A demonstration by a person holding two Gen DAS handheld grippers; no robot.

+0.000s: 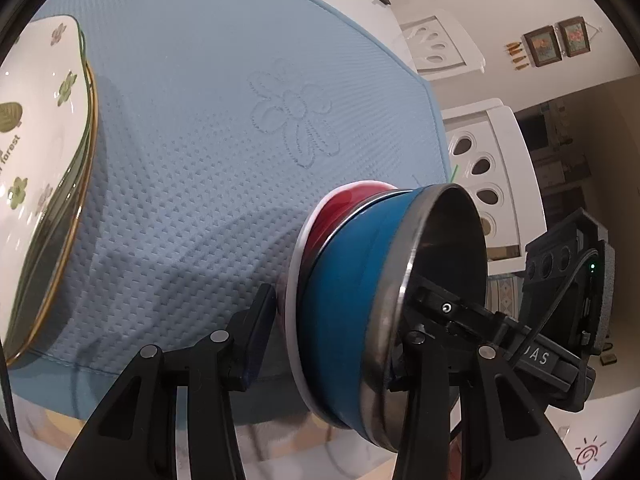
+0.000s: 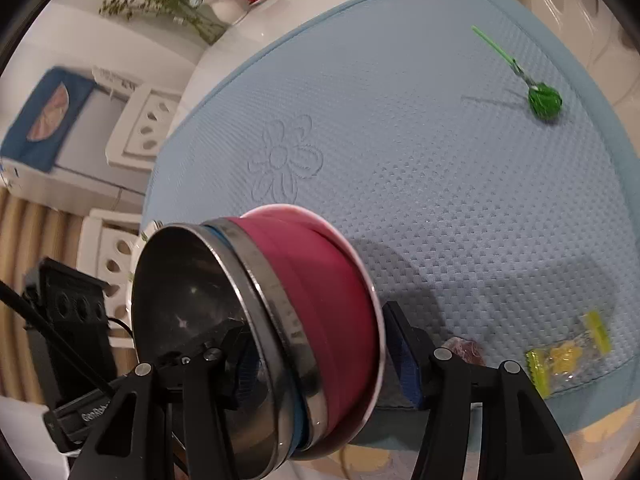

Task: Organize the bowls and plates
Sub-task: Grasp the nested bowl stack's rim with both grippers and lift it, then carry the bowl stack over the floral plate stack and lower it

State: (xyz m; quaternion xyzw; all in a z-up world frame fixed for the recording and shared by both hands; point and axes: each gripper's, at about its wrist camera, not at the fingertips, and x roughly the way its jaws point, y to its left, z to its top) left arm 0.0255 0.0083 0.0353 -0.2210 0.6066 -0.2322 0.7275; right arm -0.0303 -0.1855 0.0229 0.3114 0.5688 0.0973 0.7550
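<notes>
A stack of nested bowls is held on its side over the near edge of a blue quilted mat (image 1: 192, 128). A blue steel-lined bowl (image 1: 344, 312) sits inside a red bowl (image 1: 346, 208) with a white rim. My left gripper (image 1: 340, 320) is shut on the stack, one finger inside the steel lining and one behind the white rim. In the right wrist view the red bowl (image 2: 328, 304) faces me, with only the blue bowl's edge (image 2: 298, 424) showing at the steel rim. My right gripper (image 2: 320, 360) is shut on the same stack from the opposite side.
A stack of white plates with green flowers (image 1: 40, 168) stands at the mat's left. A green lollipop (image 2: 542, 100) lies far right on the mat (image 2: 440, 160). Yellow wrapped candy (image 2: 568, 360) and a red sweet (image 2: 464, 350) lie near the front edge. White chairs (image 1: 492, 172) stand beyond.
</notes>
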